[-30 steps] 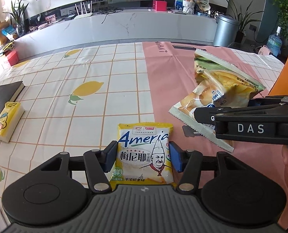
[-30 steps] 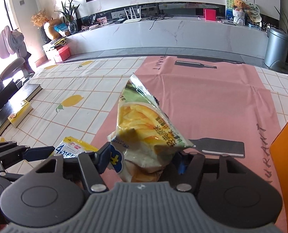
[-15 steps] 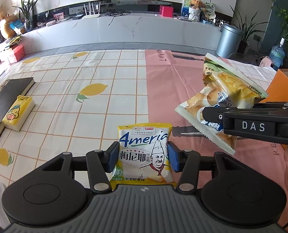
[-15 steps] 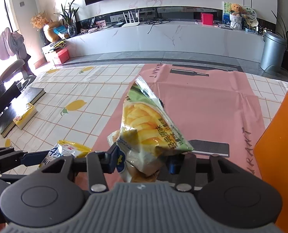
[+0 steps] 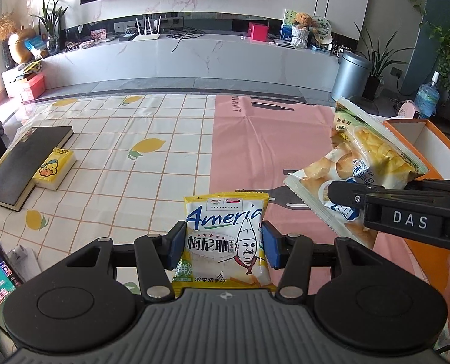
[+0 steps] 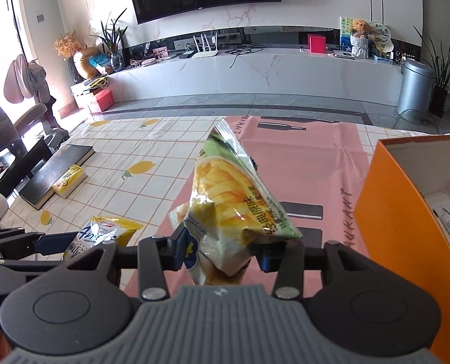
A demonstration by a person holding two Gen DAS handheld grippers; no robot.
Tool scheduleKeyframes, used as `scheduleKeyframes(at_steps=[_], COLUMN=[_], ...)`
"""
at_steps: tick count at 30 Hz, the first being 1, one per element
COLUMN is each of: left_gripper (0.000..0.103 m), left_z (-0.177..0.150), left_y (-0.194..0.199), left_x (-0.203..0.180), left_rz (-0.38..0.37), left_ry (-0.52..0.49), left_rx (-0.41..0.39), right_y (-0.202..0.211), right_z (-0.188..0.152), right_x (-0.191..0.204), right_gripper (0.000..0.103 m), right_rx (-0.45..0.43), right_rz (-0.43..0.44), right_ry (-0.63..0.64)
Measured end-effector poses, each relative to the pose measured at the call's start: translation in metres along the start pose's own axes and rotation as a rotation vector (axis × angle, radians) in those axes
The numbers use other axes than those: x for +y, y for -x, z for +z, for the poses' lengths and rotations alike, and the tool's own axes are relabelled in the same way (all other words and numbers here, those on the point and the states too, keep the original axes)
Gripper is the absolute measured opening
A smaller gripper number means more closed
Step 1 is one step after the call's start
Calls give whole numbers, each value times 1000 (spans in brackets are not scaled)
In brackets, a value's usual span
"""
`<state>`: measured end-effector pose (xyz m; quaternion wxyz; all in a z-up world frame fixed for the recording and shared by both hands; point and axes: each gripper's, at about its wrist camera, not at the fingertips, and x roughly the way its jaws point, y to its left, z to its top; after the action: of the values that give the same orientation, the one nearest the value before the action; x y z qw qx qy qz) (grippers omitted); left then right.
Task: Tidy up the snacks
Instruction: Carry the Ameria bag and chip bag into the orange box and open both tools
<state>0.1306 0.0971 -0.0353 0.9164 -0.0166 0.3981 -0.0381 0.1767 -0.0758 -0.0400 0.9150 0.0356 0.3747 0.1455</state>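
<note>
With both packets already lifted off the tablecloth, the step in hand looks like the carry to the orange box, not the pickup.

L side: left gripper pinches the yellow snack packet w/ its blue pads pressed on both side edges; packet sits flat betw. the fingers, pointing straight ahead of the tool.

R side: right gripper is clamped on the lower part of the chip bag, which sticks up and fwd from the jaws, tilted and crumpled near the grip. Box stands just to the right of this tool, open top facing up, some items already inside (can't tell what).

Next move, my guess: swing the R tool rightward over the box rim, keep the bag above the wall, then release inside. L packet prob. follows after; it's further from the box, so it needs a longer reach across.
</note>
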Motion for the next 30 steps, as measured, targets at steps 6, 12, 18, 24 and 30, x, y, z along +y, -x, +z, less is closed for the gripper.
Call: scheduleKeyframes(at_steps=[6, 12, 18, 24, 30], left_gripper=[59, 59, 59, 59, 59], left_z=[-9, -23, -31, -30, -17], left_y=[29, 49, 68, 81, 86], left_x=[-18, -40, -62, -92, -133], left_rz=[-11, -35, -85, -148, -220], left_ry=[-13, -39, -53, -77, -135], left_rx=[-21, -24, -33, -58, -93], right_y=[46, 90, 128, 164, 199], right_z=[-26, -52, -70, -82, -82], right_x=[-6, -18, -34, -57, -85], right_gripper=[42, 42, 42, 42, 42], right_rx=[-13, -22, -10, -30, -70], right_rz=[-15, -38, -95, -129, -173], right_ry=[-18, -28, -28, -44, -51])
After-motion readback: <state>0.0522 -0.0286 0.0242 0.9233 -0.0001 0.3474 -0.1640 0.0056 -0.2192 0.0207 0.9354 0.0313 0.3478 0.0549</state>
